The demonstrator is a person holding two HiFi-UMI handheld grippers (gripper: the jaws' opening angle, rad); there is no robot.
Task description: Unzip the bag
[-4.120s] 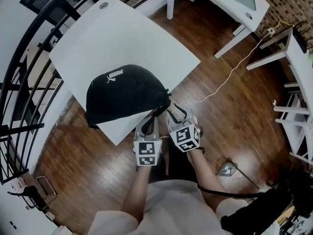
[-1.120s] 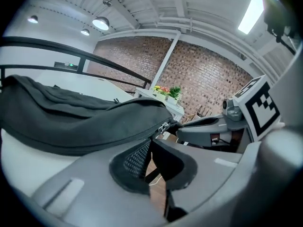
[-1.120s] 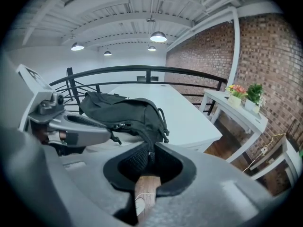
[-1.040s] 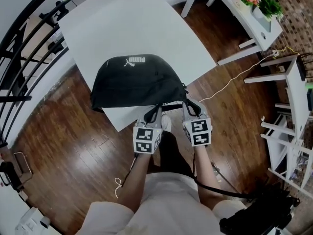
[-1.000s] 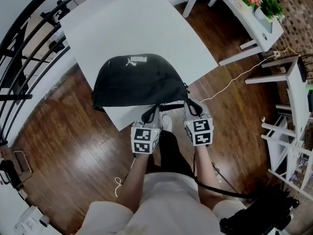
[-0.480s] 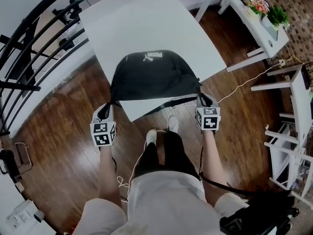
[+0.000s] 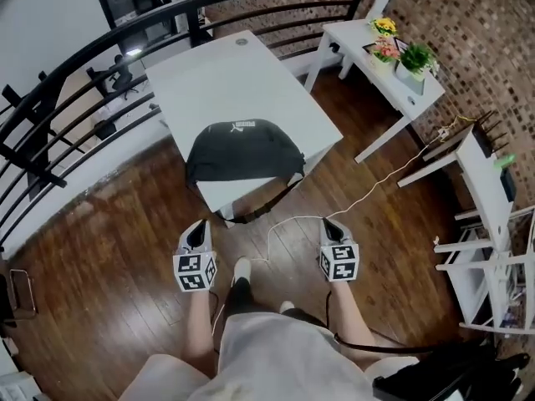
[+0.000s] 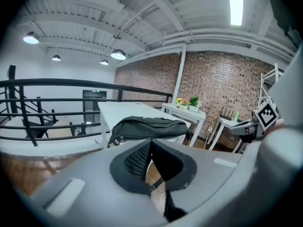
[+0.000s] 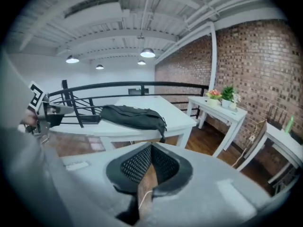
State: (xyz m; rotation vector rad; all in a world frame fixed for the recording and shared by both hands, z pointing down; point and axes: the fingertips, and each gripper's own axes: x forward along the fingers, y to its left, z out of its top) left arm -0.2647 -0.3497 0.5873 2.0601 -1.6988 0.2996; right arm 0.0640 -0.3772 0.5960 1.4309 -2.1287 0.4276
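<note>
The black bag [image 7: 242, 149] lies on the near end of the white table [image 7: 234, 78], and its strap [image 7: 259, 210] hangs off the front edge. Both grippers are well short of the table, low over the wooden floor. My left gripper [image 7: 197, 230] is shut, with nothing between its jaws. My right gripper [image 7: 333, 229] is also shut and empty. The left gripper view looks past the left gripper [image 8: 150, 150] to the bag [image 8: 149, 126] further off. In the right gripper view, the right gripper [image 9: 151, 157] has the bag [image 9: 132, 116] off to its left.
A black railing [image 7: 100, 73] curves behind and left of the table. A second white table [image 7: 391, 72] with potted plants [image 7: 401, 55] stands at the right. A white cable [image 7: 368, 189] trails across the floor. White shelving [image 7: 493, 199] is at the far right.
Both grippers were at the bag's front edge, then spread apart. Now they are drawn back from the table and the bag lies free. The person has stepped away.
</note>
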